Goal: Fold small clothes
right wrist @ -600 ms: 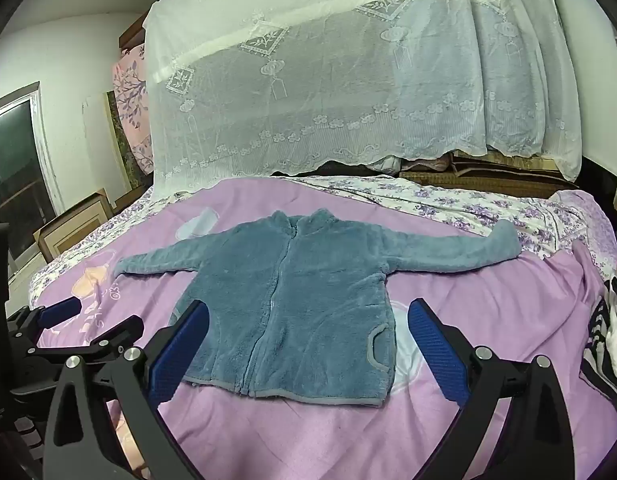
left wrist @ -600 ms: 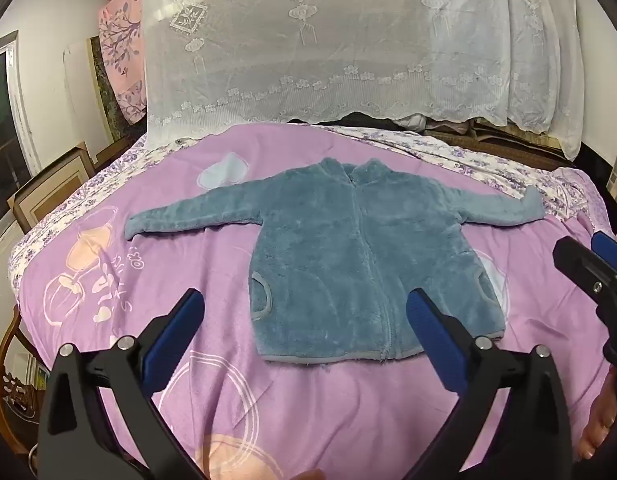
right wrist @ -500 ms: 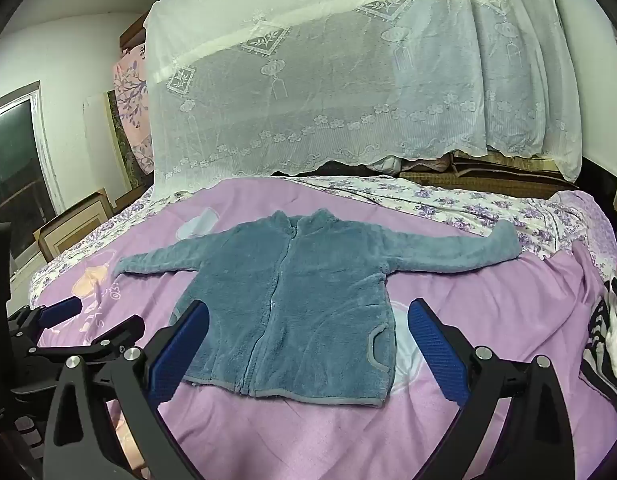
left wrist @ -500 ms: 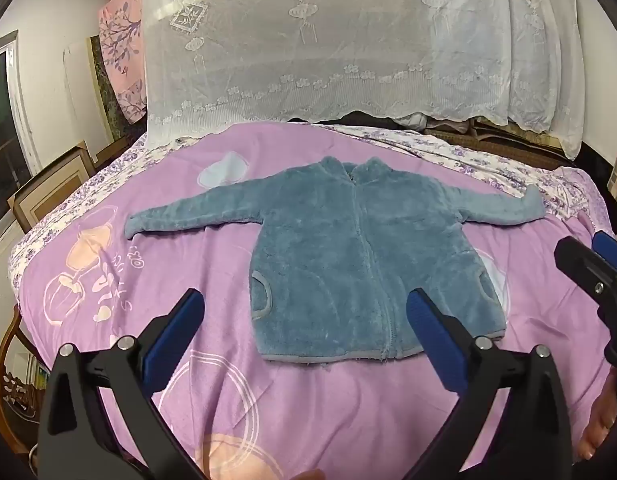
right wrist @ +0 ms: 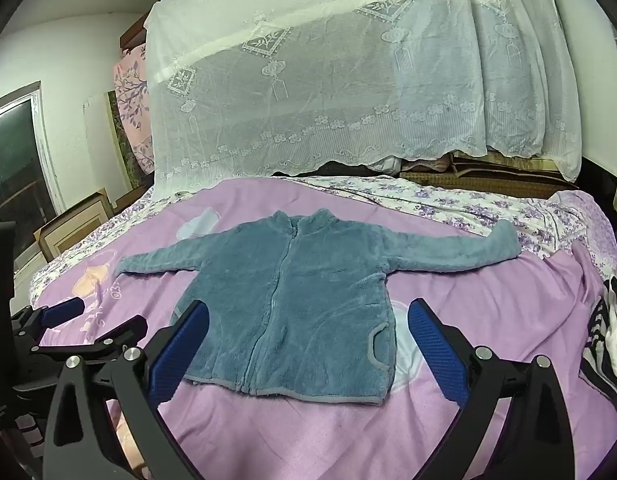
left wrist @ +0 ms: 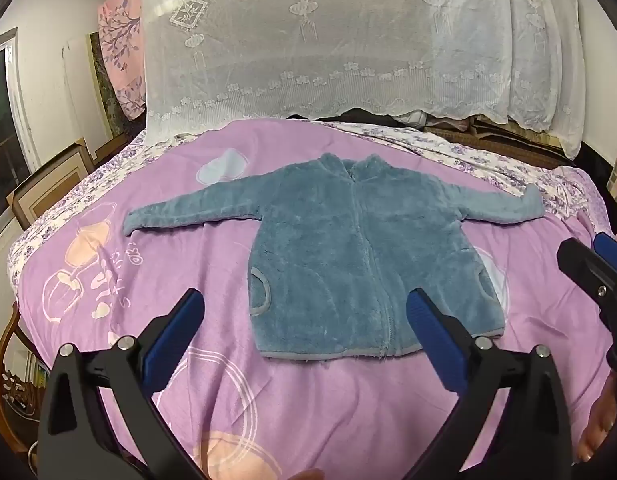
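Note:
A small blue fleece jacket [left wrist: 348, 256] lies flat and zipped on the purple bedspread [left wrist: 168, 280], both sleeves spread out sideways. It also shows in the right wrist view [right wrist: 300, 304]. My left gripper [left wrist: 306, 320] is open and empty, held above the bed in front of the jacket's hem. My right gripper [right wrist: 308, 332] is open and empty, also in front of the hem. The right gripper shows at the right edge of the left wrist view [left wrist: 592, 268]; the left gripper shows at the left edge of the right wrist view [right wrist: 80, 328].
A white lace cover [left wrist: 348, 40] drapes over a pile at the back of the bed. A flowered sheet [right wrist: 448, 204] lies behind the jacket. Striped cloth [right wrist: 604, 340] lies at the right edge. Framed boards [left wrist: 48, 188] and a window [right wrist: 12, 168] stand on the left.

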A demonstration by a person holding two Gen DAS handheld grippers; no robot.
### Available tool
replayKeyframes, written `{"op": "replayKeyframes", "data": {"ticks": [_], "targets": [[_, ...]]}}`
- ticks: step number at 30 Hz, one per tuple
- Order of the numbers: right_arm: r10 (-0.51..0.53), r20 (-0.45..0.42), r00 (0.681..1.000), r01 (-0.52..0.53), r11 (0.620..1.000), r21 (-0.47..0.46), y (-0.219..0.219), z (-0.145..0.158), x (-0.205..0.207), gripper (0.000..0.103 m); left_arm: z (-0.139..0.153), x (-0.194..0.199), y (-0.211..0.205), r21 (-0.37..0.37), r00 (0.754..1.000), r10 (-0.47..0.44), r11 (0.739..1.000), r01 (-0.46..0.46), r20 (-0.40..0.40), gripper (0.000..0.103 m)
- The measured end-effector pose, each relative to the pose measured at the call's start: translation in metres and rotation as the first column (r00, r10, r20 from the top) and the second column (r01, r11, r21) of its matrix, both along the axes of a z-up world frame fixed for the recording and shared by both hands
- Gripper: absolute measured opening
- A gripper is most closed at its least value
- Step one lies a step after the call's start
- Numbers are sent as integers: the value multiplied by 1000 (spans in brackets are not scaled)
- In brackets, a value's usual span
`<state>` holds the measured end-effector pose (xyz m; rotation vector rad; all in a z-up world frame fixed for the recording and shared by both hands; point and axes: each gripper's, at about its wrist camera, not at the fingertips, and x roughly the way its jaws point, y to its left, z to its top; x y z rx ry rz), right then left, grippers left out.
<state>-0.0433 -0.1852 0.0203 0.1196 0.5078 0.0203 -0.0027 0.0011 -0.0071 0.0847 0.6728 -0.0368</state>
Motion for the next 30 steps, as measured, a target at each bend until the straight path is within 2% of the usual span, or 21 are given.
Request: {"op": "replayKeyframes", "data": {"ticks": [30], "targets": [[1,-2,1000,-1,1000,1,0,0,0,100,-4,6,-2,-8,1000,9,1000,-9,-23,99]]}}
